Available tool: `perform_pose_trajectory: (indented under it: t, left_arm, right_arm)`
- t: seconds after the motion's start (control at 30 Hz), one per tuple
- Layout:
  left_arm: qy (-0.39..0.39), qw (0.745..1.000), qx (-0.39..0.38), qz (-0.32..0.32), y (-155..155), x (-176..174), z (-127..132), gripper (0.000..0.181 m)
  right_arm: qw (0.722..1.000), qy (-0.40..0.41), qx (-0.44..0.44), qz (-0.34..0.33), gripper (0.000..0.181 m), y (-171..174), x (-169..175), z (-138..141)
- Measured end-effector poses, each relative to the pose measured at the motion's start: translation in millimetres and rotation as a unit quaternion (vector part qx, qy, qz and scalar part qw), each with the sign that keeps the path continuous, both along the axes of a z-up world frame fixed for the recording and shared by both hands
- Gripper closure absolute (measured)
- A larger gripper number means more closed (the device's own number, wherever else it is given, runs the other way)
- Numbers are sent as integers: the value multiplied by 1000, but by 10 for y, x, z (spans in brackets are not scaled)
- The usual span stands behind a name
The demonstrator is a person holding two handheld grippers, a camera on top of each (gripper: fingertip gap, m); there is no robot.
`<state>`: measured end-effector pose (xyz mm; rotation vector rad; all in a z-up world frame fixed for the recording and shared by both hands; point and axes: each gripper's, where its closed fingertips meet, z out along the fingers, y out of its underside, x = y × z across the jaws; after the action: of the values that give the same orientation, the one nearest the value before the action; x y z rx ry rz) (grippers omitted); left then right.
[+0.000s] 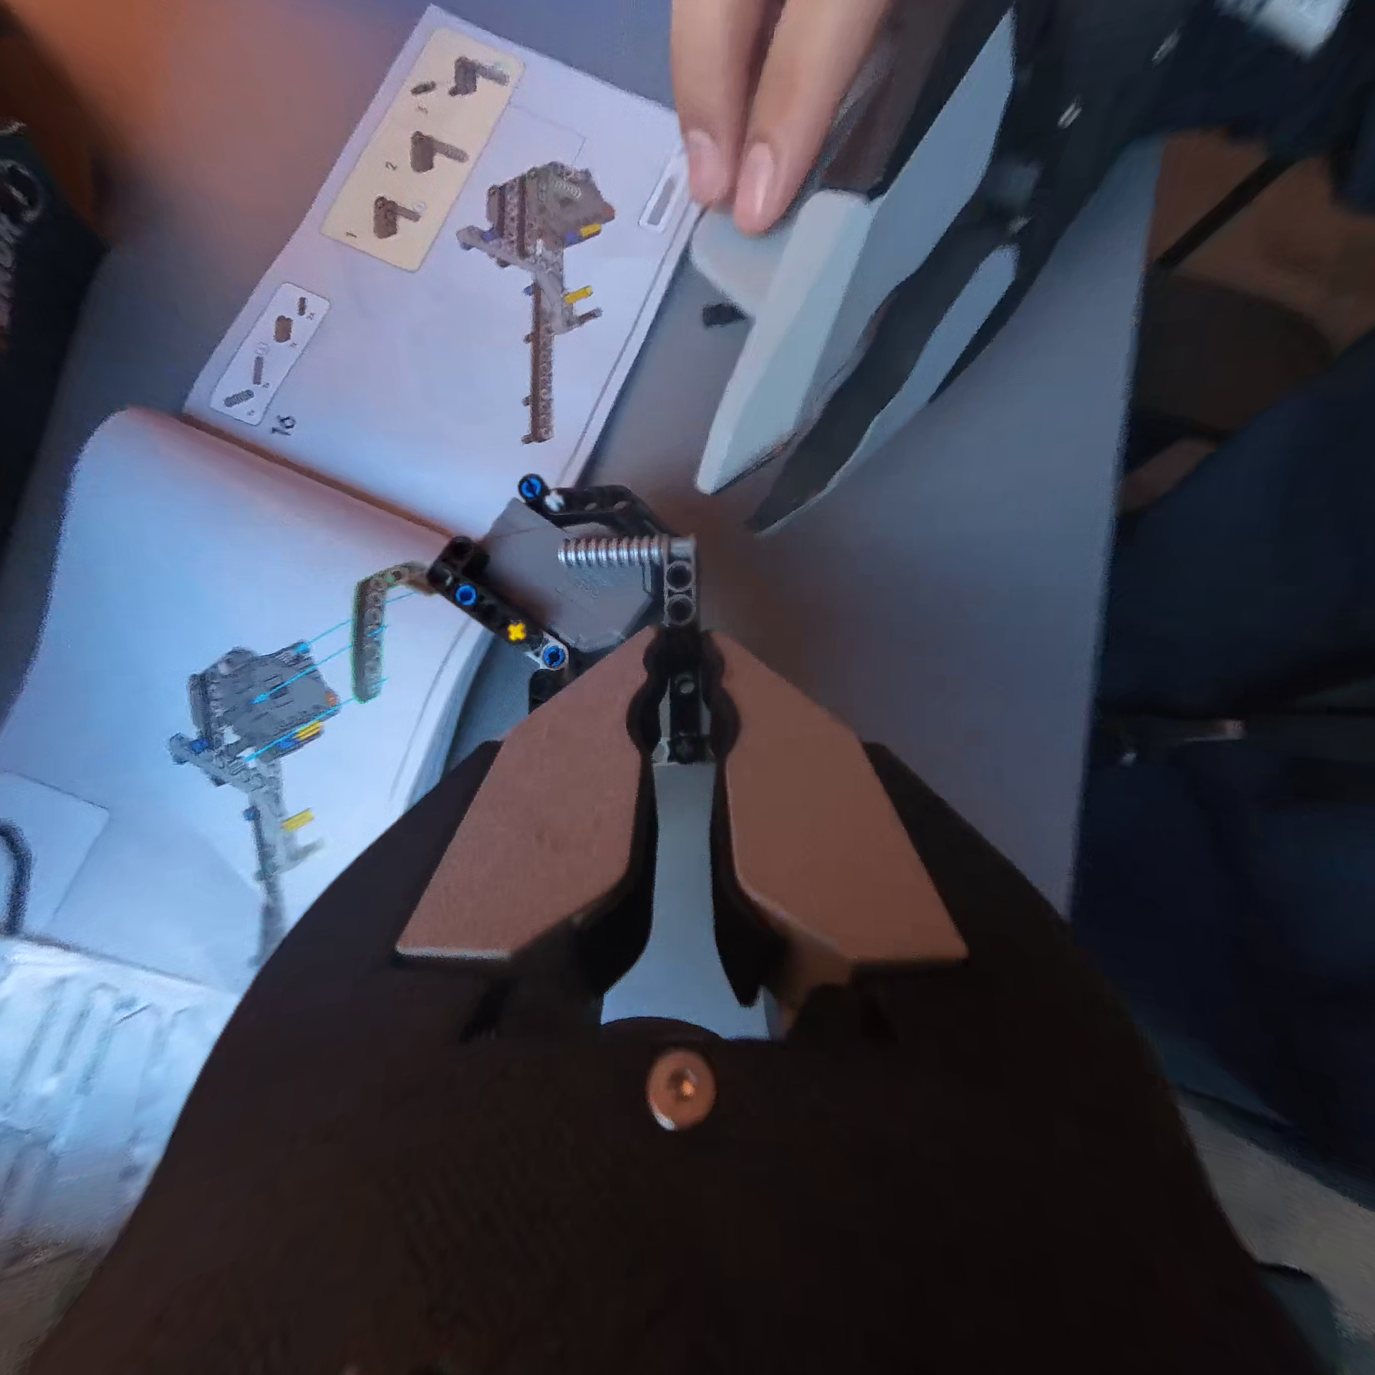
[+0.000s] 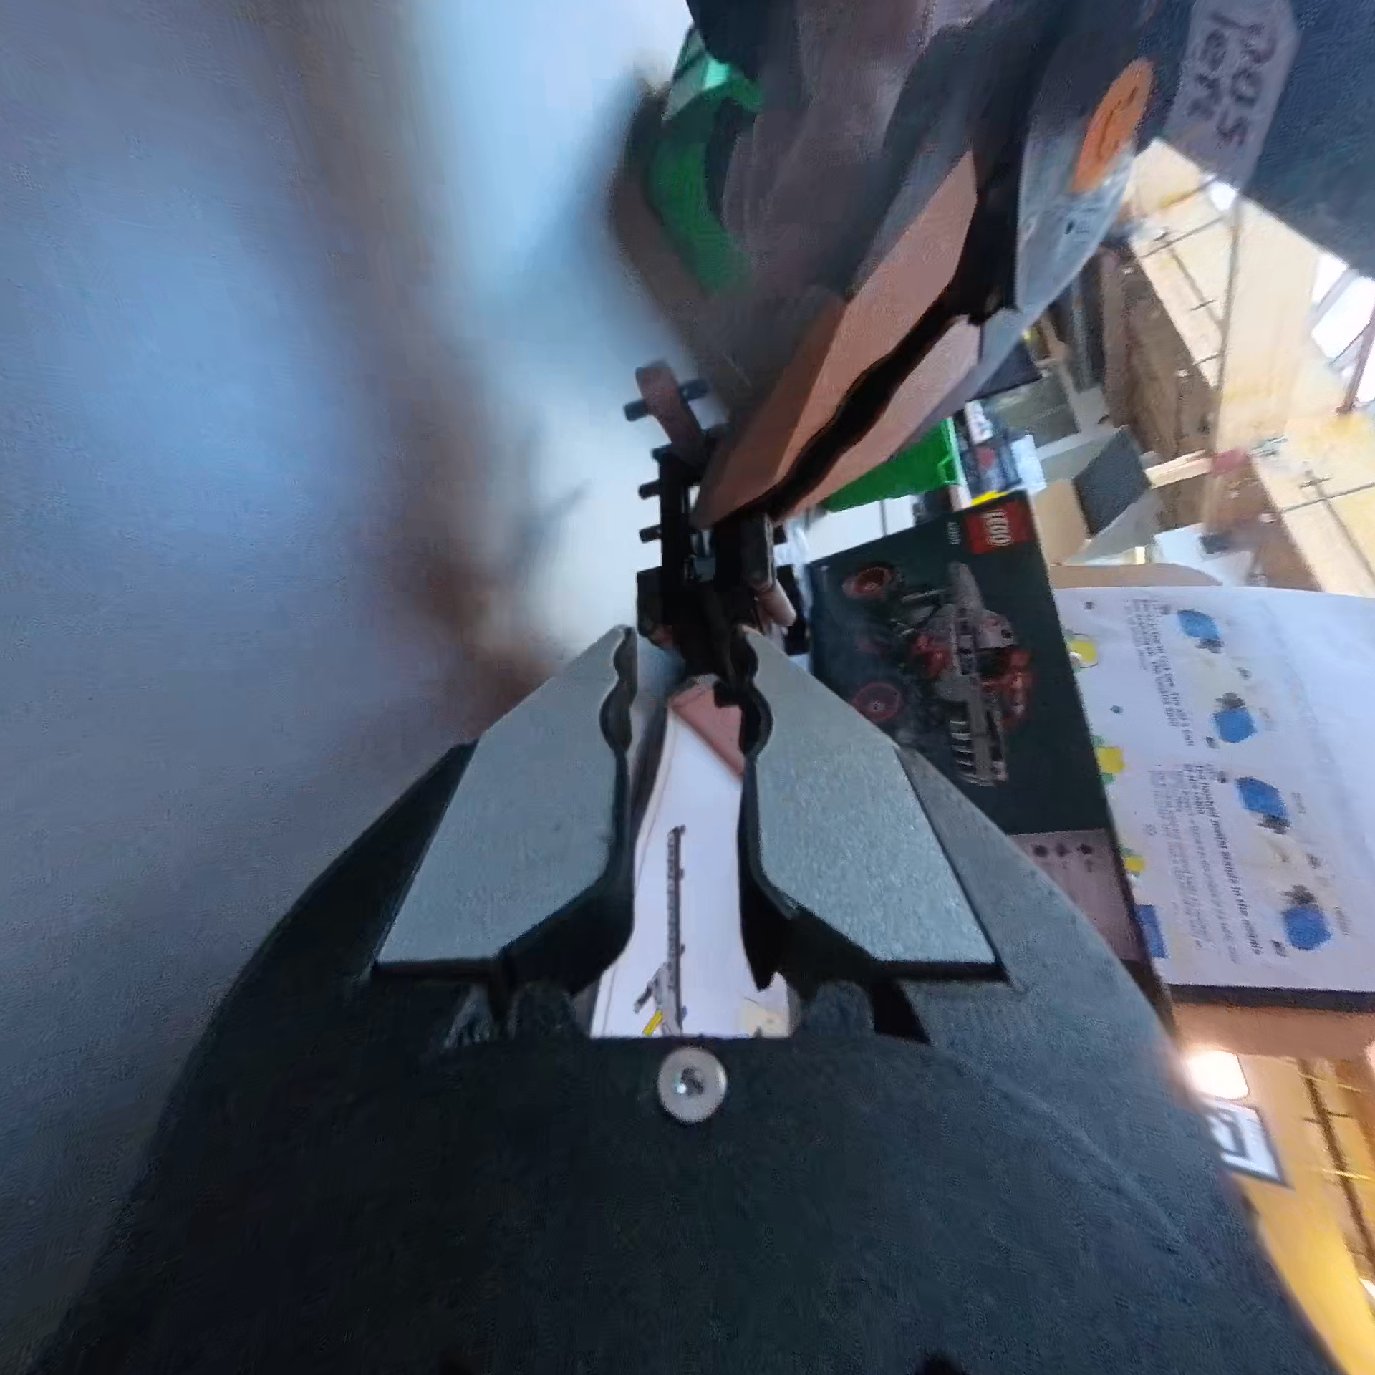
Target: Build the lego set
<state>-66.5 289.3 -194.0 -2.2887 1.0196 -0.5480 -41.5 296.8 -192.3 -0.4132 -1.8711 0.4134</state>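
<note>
Grip is firm on the left gripper (image 1: 678, 696): its brown pads are pinched shut on the black beam of the lego assembly (image 1: 588, 577), which juts straight ahead off the tips, spring on top, above the open instruction booklet (image 1: 417, 312). Off to its upper right, the right gripper (image 1: 811, 357) hangs slightly parted and empty, close beside the model; no bins or trays in sight.
</note>
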Motion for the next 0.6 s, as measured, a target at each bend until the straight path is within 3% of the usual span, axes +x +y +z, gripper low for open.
perform_pose_trajectory:
  t: [0.03, 0.2, 0.4, 0.6]
  left_arm:
    - [-33, 999, -10, -3, -41, 59, 60, 175]
    - [-182, 981, -66, 26, -78, 114, 289, 176]
    - [-308, 942, -120, 54, -86, 133, 360, 176]
    - [-363, 920, -130, 73, -46, 156, 374, 176]
  right_arm:
    - [1000, 16, 17, -10, 157, 10, -21, 37]
    - [990, 81, 118, -13, 154, -87, -19, 153]
    - [978, 148, 140, -50, 162, -102, -5, 357]
    - [980, 146, 129, -41, 172, -113, 15, 338]
